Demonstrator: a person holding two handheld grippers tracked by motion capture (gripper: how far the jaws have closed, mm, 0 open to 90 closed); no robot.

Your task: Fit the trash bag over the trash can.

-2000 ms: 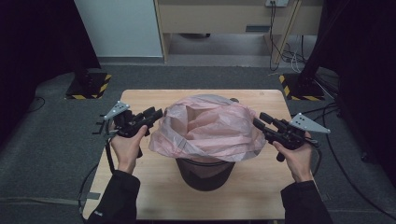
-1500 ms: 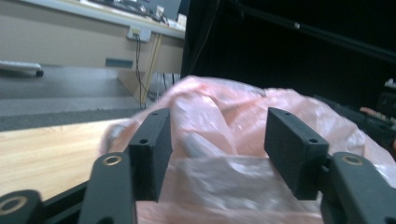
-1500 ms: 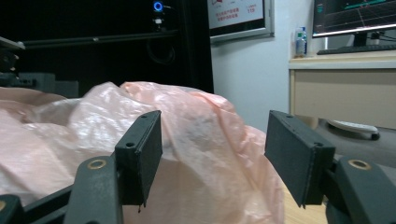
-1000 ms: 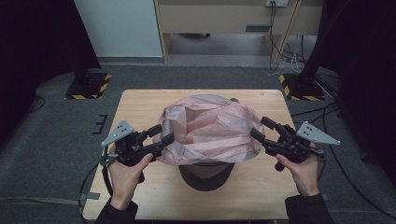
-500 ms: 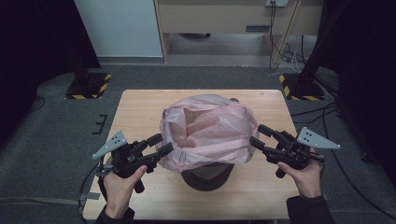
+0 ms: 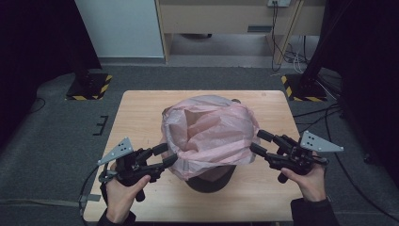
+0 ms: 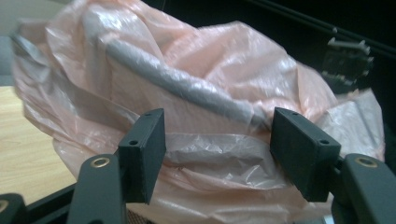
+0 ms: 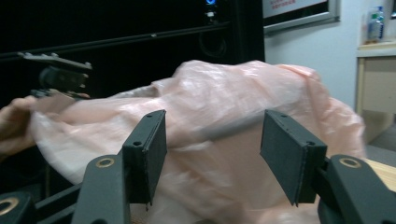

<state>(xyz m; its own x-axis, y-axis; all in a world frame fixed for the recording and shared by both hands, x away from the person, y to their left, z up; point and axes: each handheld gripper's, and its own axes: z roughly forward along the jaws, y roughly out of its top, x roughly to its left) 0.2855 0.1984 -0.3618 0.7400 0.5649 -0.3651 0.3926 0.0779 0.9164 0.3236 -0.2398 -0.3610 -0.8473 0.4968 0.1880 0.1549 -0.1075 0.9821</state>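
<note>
Bag (image 6: 209, 134) over bin (image 6: 207, 179), mid-table (image 6: 141, 113); left gripper (image 6: 164, 155) and right gripper (image 6: 259, 143) flanking.

The pink bag (image 6: 209, 134) fills mid-table; bare table (image 6: 136, 113) lies either side.

The bin liner (image 6: 209, 134) is translucent pale pink, and the bin's grey rim (image 7: 177, 81) shows through it. The bin (image 6: 207, 181) below is dark. The surface (image 6: 141, 117) is light wood grain. Each hand-held gripper (image 6: 162, 157) (image 6: 259, 143) is black, with a grey plate.
</note>
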